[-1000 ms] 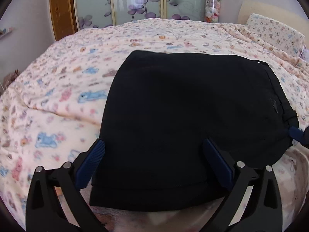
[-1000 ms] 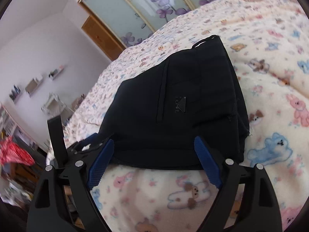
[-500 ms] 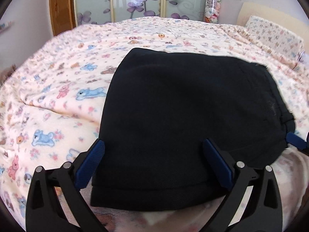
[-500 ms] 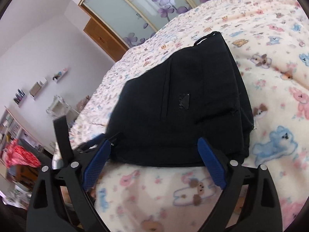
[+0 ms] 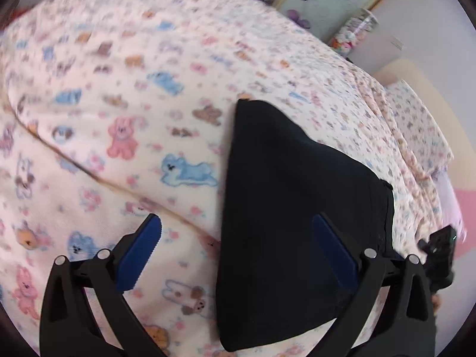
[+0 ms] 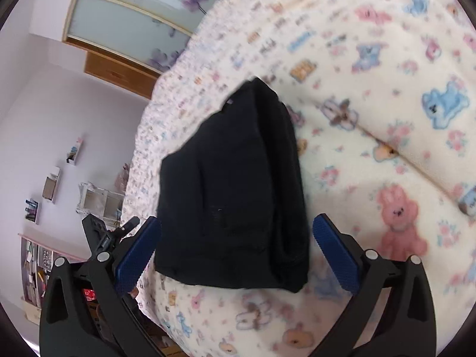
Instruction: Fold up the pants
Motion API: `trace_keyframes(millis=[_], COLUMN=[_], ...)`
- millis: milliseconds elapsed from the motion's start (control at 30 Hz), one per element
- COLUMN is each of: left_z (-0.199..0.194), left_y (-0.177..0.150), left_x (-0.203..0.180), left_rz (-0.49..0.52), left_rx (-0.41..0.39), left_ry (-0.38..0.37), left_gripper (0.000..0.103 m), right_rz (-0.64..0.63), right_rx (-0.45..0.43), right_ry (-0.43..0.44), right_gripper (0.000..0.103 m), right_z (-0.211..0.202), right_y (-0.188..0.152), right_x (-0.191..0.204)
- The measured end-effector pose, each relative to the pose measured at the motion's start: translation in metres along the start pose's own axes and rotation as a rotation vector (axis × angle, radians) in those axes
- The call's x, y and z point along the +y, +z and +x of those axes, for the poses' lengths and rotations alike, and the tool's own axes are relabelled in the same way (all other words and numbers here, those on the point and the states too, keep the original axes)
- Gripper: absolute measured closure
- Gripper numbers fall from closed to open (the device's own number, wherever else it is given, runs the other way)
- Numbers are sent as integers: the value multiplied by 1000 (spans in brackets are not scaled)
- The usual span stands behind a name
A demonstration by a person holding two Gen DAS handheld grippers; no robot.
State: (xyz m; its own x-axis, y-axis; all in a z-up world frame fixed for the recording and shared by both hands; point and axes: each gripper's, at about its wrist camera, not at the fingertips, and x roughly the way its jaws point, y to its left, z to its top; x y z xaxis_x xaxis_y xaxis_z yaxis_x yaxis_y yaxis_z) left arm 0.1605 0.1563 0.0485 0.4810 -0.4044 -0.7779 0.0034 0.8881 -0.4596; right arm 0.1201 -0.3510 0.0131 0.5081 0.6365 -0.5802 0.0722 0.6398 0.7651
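Observation:
The black pants lie folded into a compact stack on the cartoon-print blanket. My left gripper is open and empty, hovering above the stack's left edge. The pants also show in the right wrist view, folded, near the bed's edge. My right gripper is open and empty, just in front of the near end of the stack. The right gripper's body shows at the right edge of the left wrist view.
A pillow lies at the bed's far right. Sliding wardrobe doors with purple flowers stand behind the bed. Wall shelves and a white stand are beyond the bed's edge.
Both grippers have tilted and swung; the left view has shifted left so the pants sit to its right. The pants have not moved. Both grippers stay open.

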Motion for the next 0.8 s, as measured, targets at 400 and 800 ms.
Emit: trace_keyframes(millis=[400,800], left_z=[25,44], left_y=[-9,-3], left_x=[4,-10], left_rz=[-22,52], left_rx=[59,154], left_ry=[12,2], left_gripper=[2,2], right_rz=[-174,-66], right_rx=[73,151], right_ry=[-124,-48], right_gripper=[1,1], right_z=[39,38], right_y=[-15,-9], right_x=[29,4])
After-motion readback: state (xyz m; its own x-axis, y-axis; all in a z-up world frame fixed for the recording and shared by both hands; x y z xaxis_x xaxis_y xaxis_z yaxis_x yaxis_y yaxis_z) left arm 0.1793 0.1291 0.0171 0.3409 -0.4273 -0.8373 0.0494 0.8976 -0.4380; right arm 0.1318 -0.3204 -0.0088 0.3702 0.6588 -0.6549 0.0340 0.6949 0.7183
